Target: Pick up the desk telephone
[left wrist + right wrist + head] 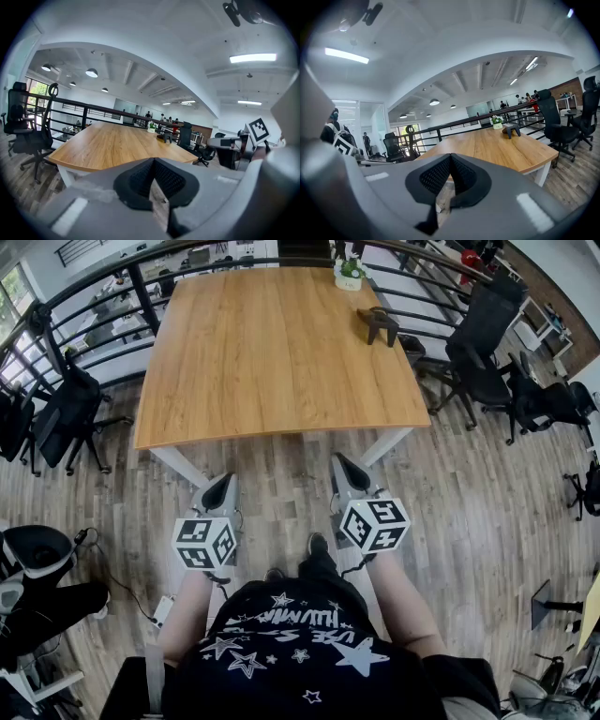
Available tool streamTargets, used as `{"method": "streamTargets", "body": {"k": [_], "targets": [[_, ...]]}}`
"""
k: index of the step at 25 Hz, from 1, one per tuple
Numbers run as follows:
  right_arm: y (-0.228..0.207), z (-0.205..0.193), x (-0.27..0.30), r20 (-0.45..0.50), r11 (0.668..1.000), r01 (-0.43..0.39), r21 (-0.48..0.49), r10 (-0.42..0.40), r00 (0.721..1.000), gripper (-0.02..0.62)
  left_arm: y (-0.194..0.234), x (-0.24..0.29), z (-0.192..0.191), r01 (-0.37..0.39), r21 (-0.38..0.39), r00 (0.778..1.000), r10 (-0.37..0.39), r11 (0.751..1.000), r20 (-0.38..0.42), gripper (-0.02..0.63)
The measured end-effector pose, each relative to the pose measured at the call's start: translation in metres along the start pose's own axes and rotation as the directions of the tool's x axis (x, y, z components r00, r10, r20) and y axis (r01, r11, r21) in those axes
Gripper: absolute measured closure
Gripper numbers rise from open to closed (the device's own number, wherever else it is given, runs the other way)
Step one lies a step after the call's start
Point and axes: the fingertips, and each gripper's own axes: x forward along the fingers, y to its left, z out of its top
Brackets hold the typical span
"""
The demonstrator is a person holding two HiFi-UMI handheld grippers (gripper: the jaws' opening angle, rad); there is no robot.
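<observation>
The desk telephone [380, 324], a dark handset-shaped thing, rests on the far right part of the wooden table [272, 352]. It shows small in the left gripper view [164, 137] and in the right gripper view [511, 130]. My left gripper [223, 482] and right gripper [345, 465] are held side by side over the floor, just short of the table's near edge and far from the telephone. Both point toward the table. The left gripper [152, 161] and the right gripper [450, 157] are shut with nothing between their pads.
A small white pot with a green plant [349, 276] stands at the table's far edge, behind the telephone. Black office chairs stand to the right [487, 343] and left [66, 418]. A black railing [103, 296] runs behind the table. White table legs [178, 465] stand near my grippers.
</observation>
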Motion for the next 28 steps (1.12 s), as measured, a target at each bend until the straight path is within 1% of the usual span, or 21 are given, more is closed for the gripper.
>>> {"method": "streamTargets", "body": {"k": [7,16,20,23,28], "targets": [[0.004,-0.028,-0.003,-0.06,1.0,0.023,0.001,-0.023,0.998,0.595,0.01,-0.014,-0.013,0.002,-0.023,1.0,-0.003,1.0,-0.025,0.604],[0.016,-0.039,-0.004,-0.085,1.0,0.024,-0.01,-0.025,0.996,0.595,0.02,-0.028,-0.026,0.009,-0.047,0.999,-0.011,0.999,-0.05,0.604],[0.016,-0.045,-0.006,-0.079,0.999,0.038,0.015,-0.037,0.996,0.594,0.028,-0.033,-0.035,0.003,-0.073,0.998,-0.008,0.997,-0.067,0.604],[0.014,-0.048,-0.011,-0.082,0.998,0.055,0.02,-0.053,0.995,0.594,0.029,-0.036,-0.041,0.01,-0.089,0.996,-0.017,0.996,-0.084,0.604],[-0.003,-0.055,-0.013,-0.101,0.996,0.084,0.008,-0.083,0.991,0.594,0.027,-0.027,-0.041,0.02,-0.078,0.996,-0.027,0.997,-0.086,0.604]]}}
